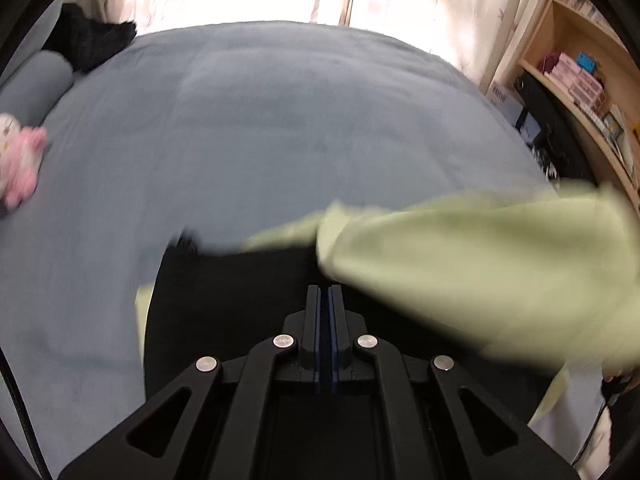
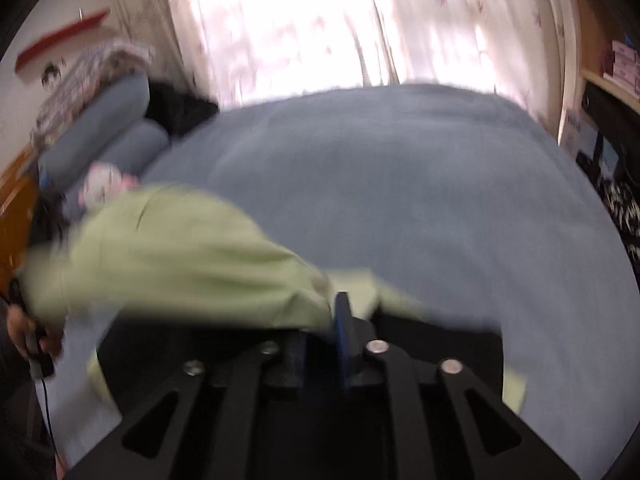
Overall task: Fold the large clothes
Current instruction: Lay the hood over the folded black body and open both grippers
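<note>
A: Where is the garment (image 1: 480, 264) seen?

B: Lifted over the bed (image 1: 260, 128), stretched crosswise as a soft, pale green, matte cloth with a black part below.

A: How are the jaws set?

B: The left gripper (image 1: 325, 292) is seen pressed shut; no cloth can be told between its pads. The right gripper (image 2: 324, 316) is narrowly parted, green fabric bunched between, so it lies nearer.

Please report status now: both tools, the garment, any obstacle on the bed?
Left tool shut. Right tool pinching green-and-black garment. Garment lifted over blue bed. Pink plush toy at the edge, clear.
</note>
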Motion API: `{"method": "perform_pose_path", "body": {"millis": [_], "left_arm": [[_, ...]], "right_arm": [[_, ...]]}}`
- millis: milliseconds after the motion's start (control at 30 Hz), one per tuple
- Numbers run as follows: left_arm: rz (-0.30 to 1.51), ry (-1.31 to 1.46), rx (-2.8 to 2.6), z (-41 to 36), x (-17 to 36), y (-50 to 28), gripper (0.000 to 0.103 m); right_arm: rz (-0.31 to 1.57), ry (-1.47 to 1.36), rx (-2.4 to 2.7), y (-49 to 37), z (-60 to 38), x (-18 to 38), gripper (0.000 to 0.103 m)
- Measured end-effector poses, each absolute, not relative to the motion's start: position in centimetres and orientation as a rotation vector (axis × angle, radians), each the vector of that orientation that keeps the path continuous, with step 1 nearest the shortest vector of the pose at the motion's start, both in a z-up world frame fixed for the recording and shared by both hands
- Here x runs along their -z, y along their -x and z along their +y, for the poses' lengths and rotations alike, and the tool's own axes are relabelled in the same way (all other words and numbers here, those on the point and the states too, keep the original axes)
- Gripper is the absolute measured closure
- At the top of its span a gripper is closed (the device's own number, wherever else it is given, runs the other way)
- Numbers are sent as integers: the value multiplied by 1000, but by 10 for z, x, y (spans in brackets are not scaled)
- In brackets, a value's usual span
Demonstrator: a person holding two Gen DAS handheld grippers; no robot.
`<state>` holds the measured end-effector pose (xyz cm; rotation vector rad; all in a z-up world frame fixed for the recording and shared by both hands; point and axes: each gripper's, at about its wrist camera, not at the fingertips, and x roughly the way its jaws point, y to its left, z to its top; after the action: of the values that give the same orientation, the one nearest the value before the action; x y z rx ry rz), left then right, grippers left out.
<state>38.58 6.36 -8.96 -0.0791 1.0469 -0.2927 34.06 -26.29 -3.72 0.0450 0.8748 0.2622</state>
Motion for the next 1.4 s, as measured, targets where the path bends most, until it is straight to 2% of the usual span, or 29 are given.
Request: {"method": "perform_pose_path", "body": {"millis": [233, 500, 533, 667, 733, 800, 867, 1133, 1333, 1400], "left_arm": [[1151, 49, 249, 88, 120, -306, 101], [1151, 22, 327, 87, 96, -247, 98], [1149, 15, 342, 84, 94, -239, 96], [1144, 33, 408, 68, 90, -224, 86], [1146, 63, 443, 61, 93, -219, 79], [1156, 107, 479, 54, 101, -219, 68], [1160, 159, 497, 49, 112, -224, 63], [1156, 407, 565, 32, 168, -262, 63], [1108, 550, 621, 26, 202, -288, 63], [1079, 631, 656, 28, 208, -295, 63]], "right_arm": [[1065, 3, -204, -264, -267, 89, 81], [1101, -81, -255, -191, -265, 78, 80], [1099, -83, -263, -185, -263, 75, 79], [1065, -122, -302, -163, -251, 63, 55], [1056, -148, -323, -161, -246, 63, 55], [1058, -180, -344, -164, -238, 69, 55], [1056, -208, -351, -171, -230, 79, 55], [1069, -401, -348, -217, -218, 140, 55], [1021, -550, -350, -243, -226, 165, 55], [995, -576, -362, -247, -227, 167, 62]]}}
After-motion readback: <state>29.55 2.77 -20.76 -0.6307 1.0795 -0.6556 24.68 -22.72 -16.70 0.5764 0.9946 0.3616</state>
